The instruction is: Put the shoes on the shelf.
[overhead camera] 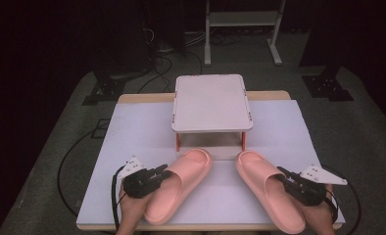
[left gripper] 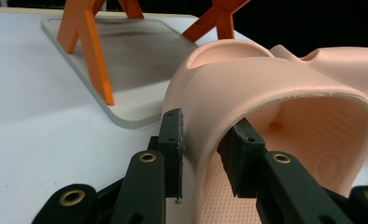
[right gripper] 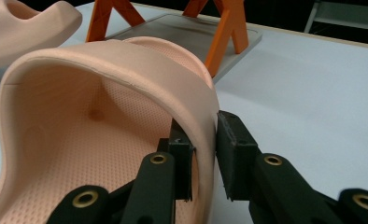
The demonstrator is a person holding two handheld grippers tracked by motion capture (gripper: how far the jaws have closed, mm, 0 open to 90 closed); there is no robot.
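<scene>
two pink slippers (overhead camera: 181, 183), two tools (overhead camera: 157, 175), one stand (overhead camera: 212, 103)

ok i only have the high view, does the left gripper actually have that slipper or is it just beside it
observer: it has it. The left gripper has its jaws astride the left slipper strap's side wall, one inside, one outside.
operator: and the right one
observer: same. The right gripper pinches the right slipper strap's wall.
operator: anything under the stand
observer: a flat grey base plate on the table.
</scene>
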